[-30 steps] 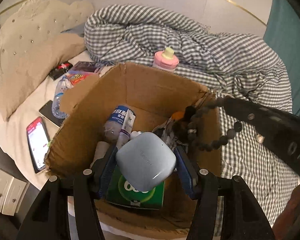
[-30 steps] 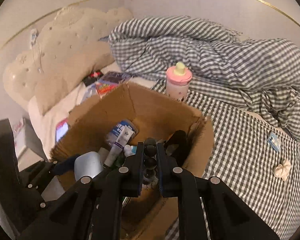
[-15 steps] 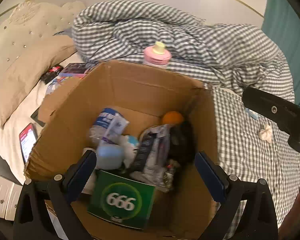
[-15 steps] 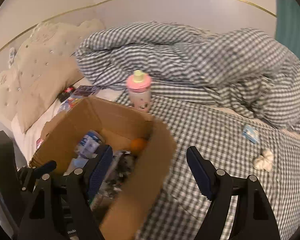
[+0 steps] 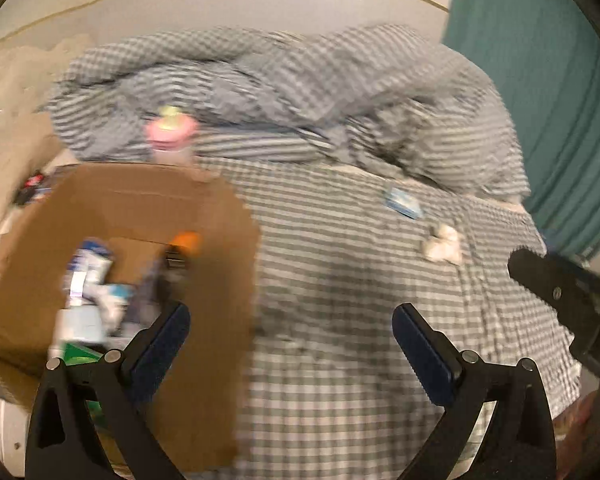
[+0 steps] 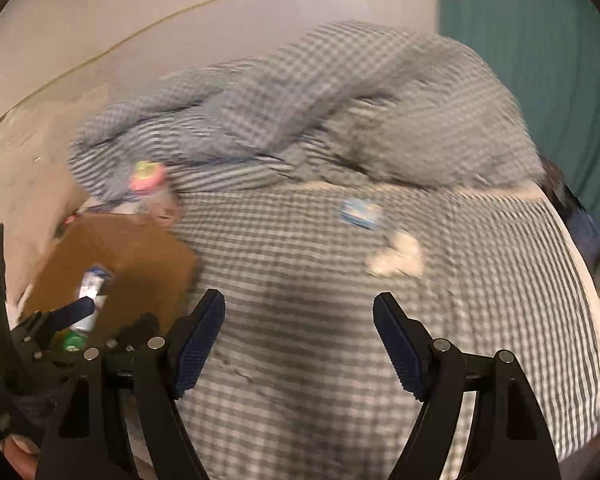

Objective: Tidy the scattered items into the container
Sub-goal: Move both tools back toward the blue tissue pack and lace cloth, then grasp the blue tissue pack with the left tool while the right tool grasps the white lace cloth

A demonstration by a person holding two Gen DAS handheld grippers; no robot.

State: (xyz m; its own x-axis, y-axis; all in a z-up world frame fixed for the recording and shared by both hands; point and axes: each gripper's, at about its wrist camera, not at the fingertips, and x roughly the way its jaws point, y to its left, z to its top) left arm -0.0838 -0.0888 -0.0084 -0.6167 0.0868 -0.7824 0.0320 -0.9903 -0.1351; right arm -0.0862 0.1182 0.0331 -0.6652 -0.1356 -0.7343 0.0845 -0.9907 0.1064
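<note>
Bed: checked grey-and-white sheet (image 6: 300,320) fills both views, with a rumpled checked duvet (image 6: 300,120) heaped at the far side, a pale wall behind and a teal curtain (image 5: 540,100) at the right.
Change: a second ago the left gripper (image 5: 291,342) held a pale rounded case over the cardboard box (image 5: 132,208) and the right gripper (image 6: 299,334) was shut on a string of dark beads; both things are now gone from the jaws.
Left tool: jaws wide apart, nothing between them.
Right tool: jaws apart, nothing between them.
Box: now at the left of both views (both cameras have swung off toward the open sheet), already holding tubes, packets and something orange.
Meaning: that pair of drops looks done, and I judge the hands are heading for the next pieces.
Left to gather: small blue packet (image 6: 360,213) and a crumpled white scrap (image 6: 396,258) just beside it on the sheet, well apart from the box; a pink-topped bottle (image 5: 170,136) stands just behind the box.
Sharpness: both views are smeared by motion, so small details are unreadable.
</note>
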